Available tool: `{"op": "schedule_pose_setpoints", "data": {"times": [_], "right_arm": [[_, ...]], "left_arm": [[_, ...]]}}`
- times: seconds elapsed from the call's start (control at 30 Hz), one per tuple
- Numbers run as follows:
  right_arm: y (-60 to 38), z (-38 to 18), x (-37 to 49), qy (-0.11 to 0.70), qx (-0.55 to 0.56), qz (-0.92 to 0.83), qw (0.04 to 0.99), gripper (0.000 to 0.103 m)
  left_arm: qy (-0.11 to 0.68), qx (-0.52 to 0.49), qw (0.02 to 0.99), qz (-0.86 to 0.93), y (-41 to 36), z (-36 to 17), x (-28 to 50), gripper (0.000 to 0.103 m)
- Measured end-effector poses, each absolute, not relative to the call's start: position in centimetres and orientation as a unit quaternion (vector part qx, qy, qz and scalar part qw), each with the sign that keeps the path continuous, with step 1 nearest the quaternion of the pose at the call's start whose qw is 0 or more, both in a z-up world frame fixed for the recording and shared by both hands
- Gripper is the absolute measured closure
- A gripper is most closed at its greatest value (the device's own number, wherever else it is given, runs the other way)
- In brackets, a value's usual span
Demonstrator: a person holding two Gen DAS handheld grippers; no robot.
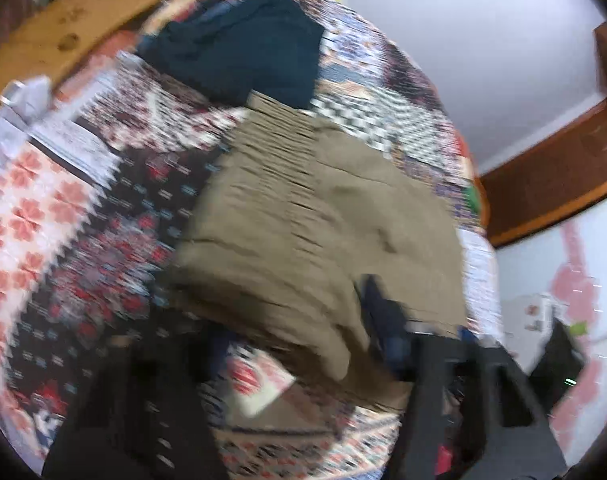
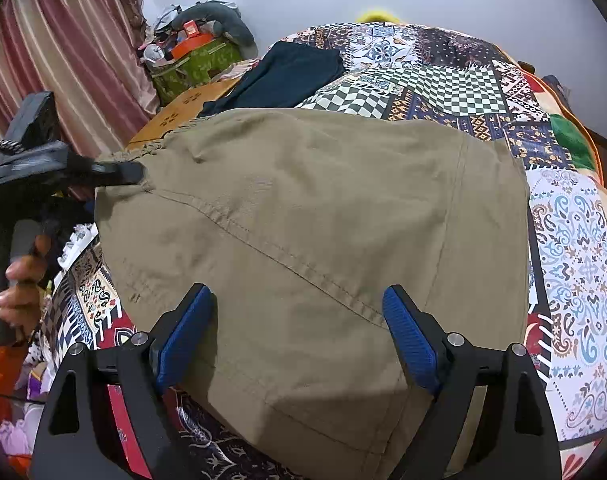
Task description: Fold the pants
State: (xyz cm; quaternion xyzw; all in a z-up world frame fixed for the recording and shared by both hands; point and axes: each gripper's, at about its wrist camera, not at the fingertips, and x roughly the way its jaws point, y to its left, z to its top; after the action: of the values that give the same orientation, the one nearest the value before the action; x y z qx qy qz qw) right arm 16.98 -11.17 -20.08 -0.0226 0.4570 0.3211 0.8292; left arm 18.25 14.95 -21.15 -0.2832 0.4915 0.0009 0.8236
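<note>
The khaki pants (image 2: 311, 240) lie folded on the patchwork bedspread (image 2: 575, 264). My right gripper (image 2: 297, 316) is open, its blue pads (image 2: 407, 340) wide apart just above the pants' near part, holding nothing. My left gripper (image 2: 123, 172) shows at the left in the right wrist view, its tips at the pants' gathered waistband edge and seemingly shut on it. The left wrist view is blurred: the pants (image 1: 311, 216) fill the middle, and a blue-padded finger (image 1: 387, 320) lies against the cloth.
A folded dark navy garment (image 2: 287, 76) lies on the bed beyond the pants, also in the left wrist view (image 1: 243, 48). A wooden headboard (image 2: 183, 108), a striped curtain (image 2: 63, 60) and piled clutter (image 2: 195, 52) stand at the left. A white wall is behind.
</note>
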Motion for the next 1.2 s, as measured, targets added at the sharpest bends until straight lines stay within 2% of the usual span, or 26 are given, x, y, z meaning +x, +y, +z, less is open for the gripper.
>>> {"op": "schedule_pose_setpoints", "data": {"times": [0.1,0.17,0.33,0.63,0.93,1.2], "right_arm": [[-11.7,-20.0,16.8,0.457,-0.018,0.314,0.832,0.018],[-12.4,-20.0,16.6,0.457,-0.013,0.307,0.835,0.018],[-13.8,-19.9,16.1,0.458,-0.013,0.290,0.840,0.018],[-15.0,-20.1,15.9,0.464,-0.003,0.276,0.842,0.018],[-15.4,-20.1,15.9,0.467,-0.002,0.272,0.841,0.018],[-15.7,-20.3,15.9,0.467,0.007,0.272,0.841,0.018]], "left_arm": [[0.476,-0.282,0.833,0.007,15.4,-20.9,17.7,0.065],[0.464,-0.252,0.849,0.020,15.1,-20.2,17.1,0.066],[0.427,-0.136,0.888,0.100,14.7,-17.9,15.3,0.068],[0.389,-0.021,0.910,0.145,14.2,-15.2,14.0,0.069],[0.336,-0.005,0.941,0.052,9.5,-9.6,15.3,0.073],[0.333,0.017,0.942,-0.049,3.1,-7.6,17.3,0.076]]}}
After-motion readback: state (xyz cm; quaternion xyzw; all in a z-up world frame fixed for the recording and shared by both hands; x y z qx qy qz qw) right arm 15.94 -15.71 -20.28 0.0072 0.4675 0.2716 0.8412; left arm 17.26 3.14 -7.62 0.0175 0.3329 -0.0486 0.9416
